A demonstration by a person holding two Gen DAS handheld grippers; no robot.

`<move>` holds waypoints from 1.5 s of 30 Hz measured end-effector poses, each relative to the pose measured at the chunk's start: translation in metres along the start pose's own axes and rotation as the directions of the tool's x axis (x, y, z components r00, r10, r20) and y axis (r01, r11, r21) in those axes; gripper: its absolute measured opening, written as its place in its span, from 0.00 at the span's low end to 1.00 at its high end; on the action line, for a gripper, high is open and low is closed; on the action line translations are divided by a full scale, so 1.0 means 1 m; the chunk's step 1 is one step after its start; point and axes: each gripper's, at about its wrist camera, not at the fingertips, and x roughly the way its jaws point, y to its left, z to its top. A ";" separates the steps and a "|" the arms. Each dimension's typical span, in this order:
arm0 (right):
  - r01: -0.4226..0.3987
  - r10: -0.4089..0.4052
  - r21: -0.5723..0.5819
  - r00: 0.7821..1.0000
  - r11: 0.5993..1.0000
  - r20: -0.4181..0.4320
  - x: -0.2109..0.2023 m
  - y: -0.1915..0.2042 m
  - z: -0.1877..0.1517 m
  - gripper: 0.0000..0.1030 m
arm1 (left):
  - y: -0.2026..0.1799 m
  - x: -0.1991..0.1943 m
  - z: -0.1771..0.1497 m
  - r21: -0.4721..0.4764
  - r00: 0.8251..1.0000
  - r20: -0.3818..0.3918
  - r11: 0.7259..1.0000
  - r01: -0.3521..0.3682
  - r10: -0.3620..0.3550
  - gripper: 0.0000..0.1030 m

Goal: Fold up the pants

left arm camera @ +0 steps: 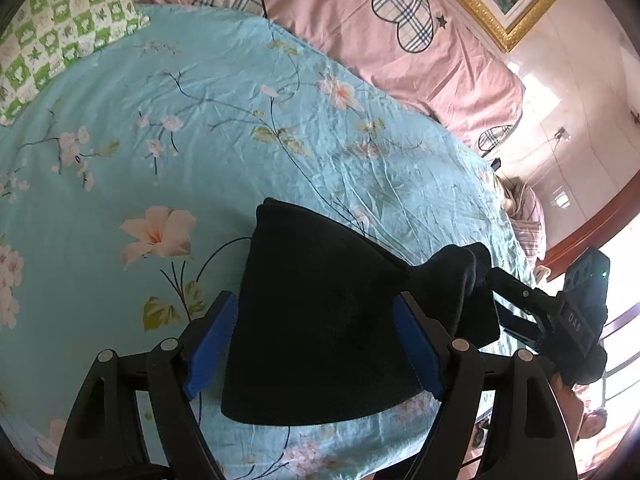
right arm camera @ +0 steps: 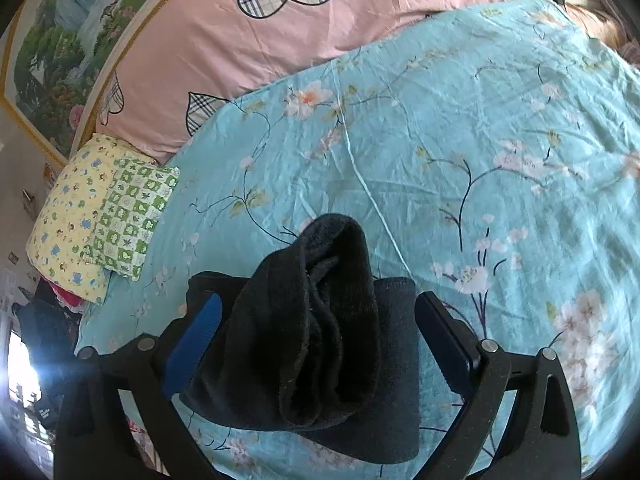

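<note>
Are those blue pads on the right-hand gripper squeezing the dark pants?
Apart. The right wrist view shows both pads standing wide of the pants, with blue sheet visible between.

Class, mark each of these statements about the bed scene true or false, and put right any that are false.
1. The pants are dark and lie on a light blue floral sheet. True.
2. The left gripper is clamped shut on the pants. False: its jaws stand open with the fabric between them, not pinched.
3. A pink cover with plaid hearts lies beyond the sheet. True.
4. The right gripper is empty, with only bare sheet between its fingers. False: bunched pants fabric lies between its open jaws.
5. A green checked pillow lies at the sheet's edge. True.
</note>
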 end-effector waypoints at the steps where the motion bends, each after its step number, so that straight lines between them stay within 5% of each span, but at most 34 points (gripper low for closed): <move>1: -0.004 0.004 0.010 1.000 1.000 -0.006 0.002 -0.002 -0.001 0.94 | 0.002 0.002 0.001 -0.007 1.000 -0.007 1.000 0.004 -0.004 0.78; 17: -0.086 0.097 0.149 0.993 0.985 -0.070 0.020 -0.033 -0.014 0.94 | 0.015 0.036 0.007 -0.063 0.994 -0.100 0.997 0.039 -0.045 0.78; 28: -0.144 0.160 0.174 0.984 0.974 -0.079 0.018 -0.056 -0.032 0.60 | 0.020 0.056 0.004 -0.099 0.987 -0.150 0.994 0.038 -0.053 0.78; 35: -0.206 0.219 0.175 0.974 0.963 -0.059 0.009 -0.066 -0.046 0.50 | 0.025 0.068 0.001 -0.112 0.984 -0.169 0.993 0.028 -0.047 0.78; 45: -0.256 0.264 0.182 0.964 0.949 -0.018 0.006 -0.071 -0.051 0.47 | 0.023 0.066 0.002 -0.122 0.984 -0.165 0.991 0.047 -0.067 0.51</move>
